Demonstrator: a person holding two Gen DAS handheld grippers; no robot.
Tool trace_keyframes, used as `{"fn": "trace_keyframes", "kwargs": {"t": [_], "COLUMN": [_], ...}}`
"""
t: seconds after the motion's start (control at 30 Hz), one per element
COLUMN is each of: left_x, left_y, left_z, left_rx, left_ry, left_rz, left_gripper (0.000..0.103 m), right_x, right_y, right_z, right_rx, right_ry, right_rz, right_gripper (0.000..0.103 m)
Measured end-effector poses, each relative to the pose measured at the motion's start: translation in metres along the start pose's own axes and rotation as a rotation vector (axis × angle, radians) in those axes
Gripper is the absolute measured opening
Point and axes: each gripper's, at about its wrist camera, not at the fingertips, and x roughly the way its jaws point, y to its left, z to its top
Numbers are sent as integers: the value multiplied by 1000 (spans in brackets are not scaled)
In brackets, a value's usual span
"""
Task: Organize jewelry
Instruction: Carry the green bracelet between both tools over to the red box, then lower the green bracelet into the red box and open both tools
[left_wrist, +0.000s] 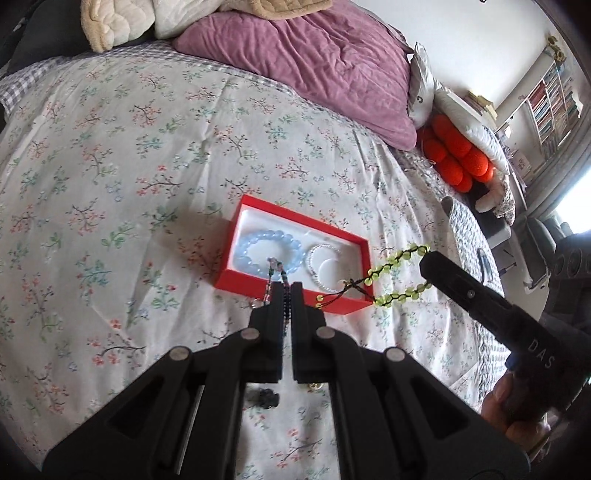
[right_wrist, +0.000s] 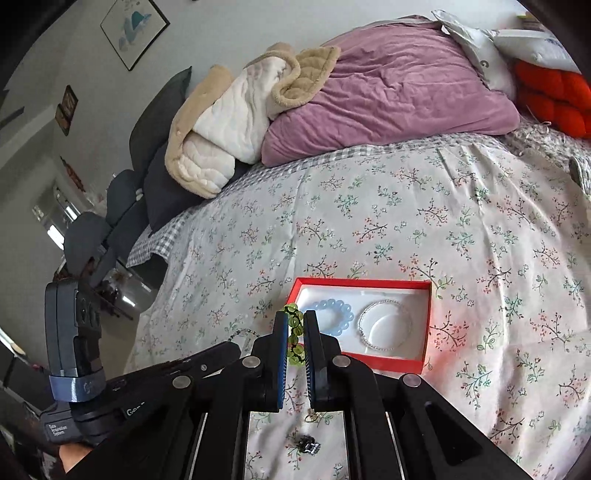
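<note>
Red cardboard jewelry box (left_wrist: 295, 258), white-lined, sits open on the floral bedsheet (left_wrist: 110, 184). Inside it: a pale blue bead bracelet (left_wrist: 271, 251) at one end, a thin white bead bracelet (left_wrist: 325, 266) beside it, the two close together.

Your left gripper (left_wrist: 287, 291) has its fingers pressed together on a dark beaded strand (left_wrist: 275, 275); the strand's upper loop shows just above the fingertips, in front of the box's near wall.

Your right gripper (right_wrist: 296, 325) is clamped on a green bead bracelet (right_wrist: 294, 325). In the left wrist view that bracelet (left_wrist: 399, 273) hangs as a loop from the right gripper's tip, its dark cord ends trailing over the box's near corner.

On the sheet below the grippers: a small dark trinket (right_wrist: 308, 441) and a small gold-coloured ring-like piece (right_wrist: 314, 417); what they are cannot be told.

Beyond the box: a mauve pillow (left_wrist: 332, 62), a cream quilted blanket (right_wrist: 221, 133), an orange knotted cushion (left_wrist: 458, 155).
</note>
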Motion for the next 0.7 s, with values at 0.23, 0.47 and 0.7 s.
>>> {"fn": "trace_keyframes", "kwargs": {"t": [0.23, 0.47, 0.7], "left_x": [29, 62, 80], "left_y": [-19, -10, 16], "left_z": [7, 15, 16], "left_rx": [-20, -60, -111], "left_ry": [-7, -19, 0], "left_rz": [-72, -82, 10], "left_gripper": [4, 4, 4], "right_x": [-1, 15, 34], "right_y": [-12, -25, -30], "right_z": [10, 12, 9], "right_rx": [20, 45, 44], "right_ry": [-65, -55, -11], "right_rz": [-38, -69, -69], "right_gripper": [8, 8, 8]}}
